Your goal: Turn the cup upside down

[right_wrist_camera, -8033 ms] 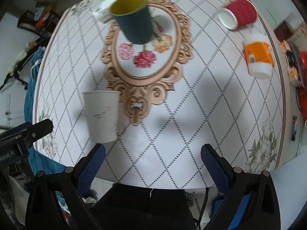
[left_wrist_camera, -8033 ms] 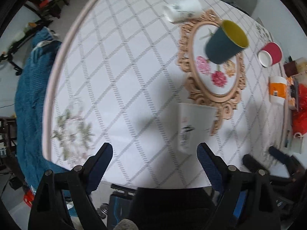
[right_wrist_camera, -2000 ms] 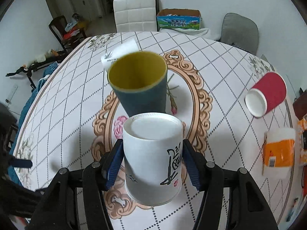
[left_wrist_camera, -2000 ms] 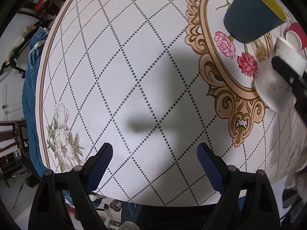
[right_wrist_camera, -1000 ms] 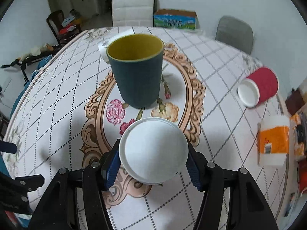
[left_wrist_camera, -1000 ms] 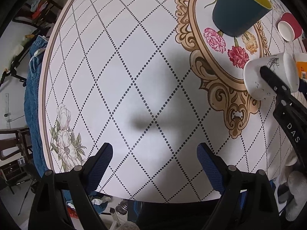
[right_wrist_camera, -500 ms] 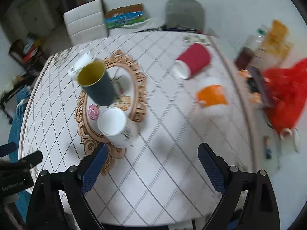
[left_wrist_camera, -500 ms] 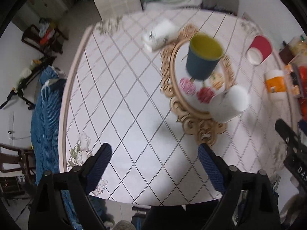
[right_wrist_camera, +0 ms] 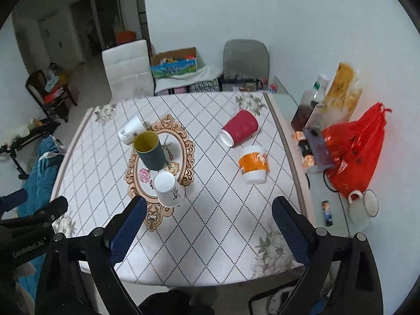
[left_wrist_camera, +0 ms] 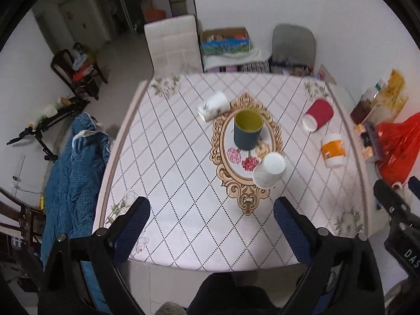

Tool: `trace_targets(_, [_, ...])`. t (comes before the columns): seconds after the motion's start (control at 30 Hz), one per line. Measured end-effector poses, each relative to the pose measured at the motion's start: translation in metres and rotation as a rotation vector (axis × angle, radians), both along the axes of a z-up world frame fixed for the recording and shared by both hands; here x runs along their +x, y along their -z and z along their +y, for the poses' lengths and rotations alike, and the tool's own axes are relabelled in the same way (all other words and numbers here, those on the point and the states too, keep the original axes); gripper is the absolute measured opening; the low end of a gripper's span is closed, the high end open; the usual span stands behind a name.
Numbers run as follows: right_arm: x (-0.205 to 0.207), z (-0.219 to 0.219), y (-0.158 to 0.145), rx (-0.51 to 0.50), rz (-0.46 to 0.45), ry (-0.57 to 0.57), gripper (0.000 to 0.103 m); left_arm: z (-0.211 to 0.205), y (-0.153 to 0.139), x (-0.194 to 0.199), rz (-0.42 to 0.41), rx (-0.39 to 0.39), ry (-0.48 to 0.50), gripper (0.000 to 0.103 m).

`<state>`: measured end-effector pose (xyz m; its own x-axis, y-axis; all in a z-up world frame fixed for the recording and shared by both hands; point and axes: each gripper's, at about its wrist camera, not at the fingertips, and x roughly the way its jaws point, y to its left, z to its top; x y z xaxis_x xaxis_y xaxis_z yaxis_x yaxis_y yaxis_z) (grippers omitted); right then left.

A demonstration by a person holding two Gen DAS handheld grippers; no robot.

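Your flip looked finished, as far as these views showed. The white paper cup (left_wrist_camera: 269, 173) stood mouth down on the desk (left_wrist_camera: 170, 157), its closed base turned up toward the cameras as a plain white disc. Its long axis ran roughly vertical, the wide rim on the surface and the narrow base on top; the slight lean in each view could be lens distortion, so you could not be sure it sat perfectly square.

The cup (right_wrist_camera: 168, 189) rested toward the near edge of the desk, on the near right part of the ornate oval mat (right_wrist_camera: 160, 168), just in front of the upright dark green cup (right_wrist_camera: 150, 150). The two stood close, and from these views you could not tell whether they touched.

Your left tongs (left_wrist_camera: 211, 232) were spread wide and held nothing, hovering above the near edge, well back from the cup. Your right tongs (right_wrist_camera: 207, 229) were likewise spread and empty, also well clear of it.

In my judgement nothing was left for this cup, unless you wanted to check that its rim lay flat on the raised border of the mat.
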<state>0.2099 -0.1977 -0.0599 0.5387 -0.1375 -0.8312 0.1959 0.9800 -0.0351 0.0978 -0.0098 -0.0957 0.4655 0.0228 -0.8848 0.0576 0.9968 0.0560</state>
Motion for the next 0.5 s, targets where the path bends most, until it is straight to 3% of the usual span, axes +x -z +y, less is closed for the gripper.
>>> trace_targets(0.27, [-0.058, 0.005, -0.059, 0.023, -0.048, -0.054, 0.098, 0.004, -0.061, -0.052, -0.109, -0.02, -0.019, 0.096])
trace_targets(0.5, [-0.099, 0.008, -0.102, 0.018, -0.109, -0.076, 0.098, 0.003, -0.088, -0.084, -0.151, -0.026, -0.021, 0.096])
